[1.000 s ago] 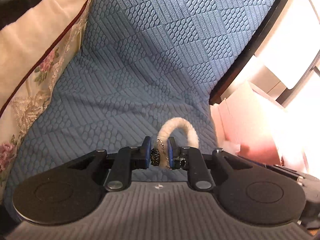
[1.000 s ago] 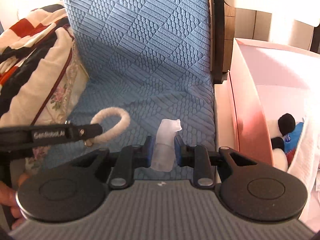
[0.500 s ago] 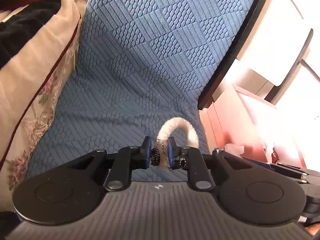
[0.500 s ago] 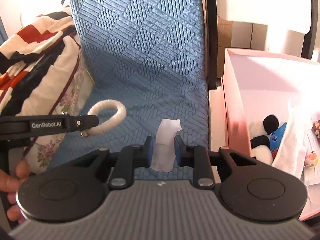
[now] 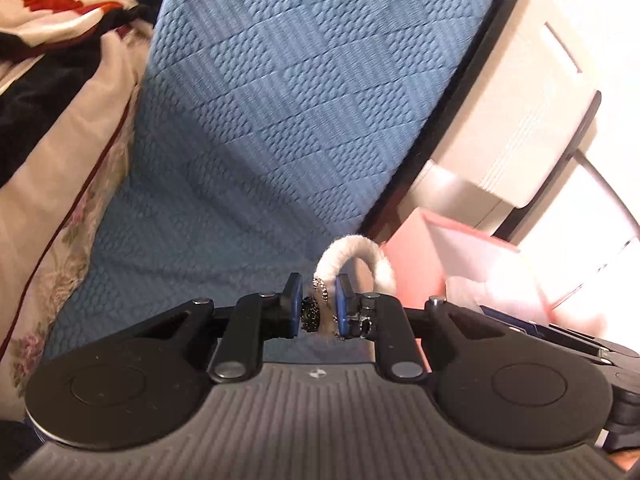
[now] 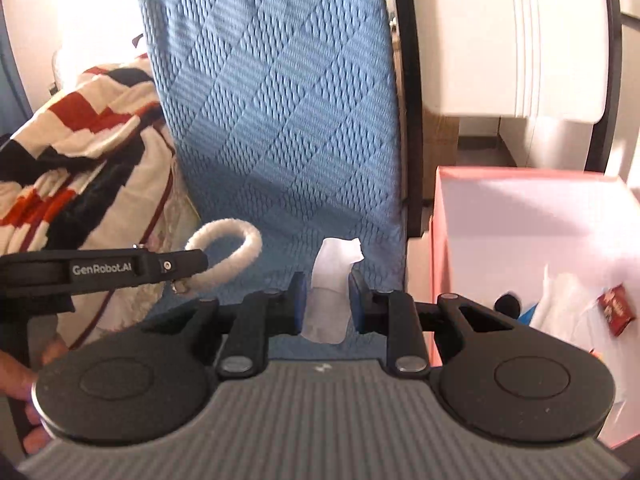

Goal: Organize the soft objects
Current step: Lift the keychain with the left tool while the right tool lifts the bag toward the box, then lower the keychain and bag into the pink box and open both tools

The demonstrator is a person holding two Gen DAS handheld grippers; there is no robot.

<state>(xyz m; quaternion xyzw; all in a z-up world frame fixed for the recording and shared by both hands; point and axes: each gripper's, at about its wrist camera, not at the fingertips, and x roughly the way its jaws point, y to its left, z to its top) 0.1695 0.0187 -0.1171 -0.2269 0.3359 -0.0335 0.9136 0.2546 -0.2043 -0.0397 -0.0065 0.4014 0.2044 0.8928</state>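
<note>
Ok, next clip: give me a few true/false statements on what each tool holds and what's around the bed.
1. The left tool grips a fuzzy white ring. True.
2. The right tool is empty. False: it is closed on a white tissue-like piece.
3. A pink box stands right of the blue bedspread. True.
4. The pink box is empty. False: several items lie inside it.
5. The fuzzy ring lies on the bedspread. False: it is held up in the left tool.

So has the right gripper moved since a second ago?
Yes. The right gripper, shut on the white cloth, has risen: the pink box beside the blue bedcover now shows more of its inside.
</note>
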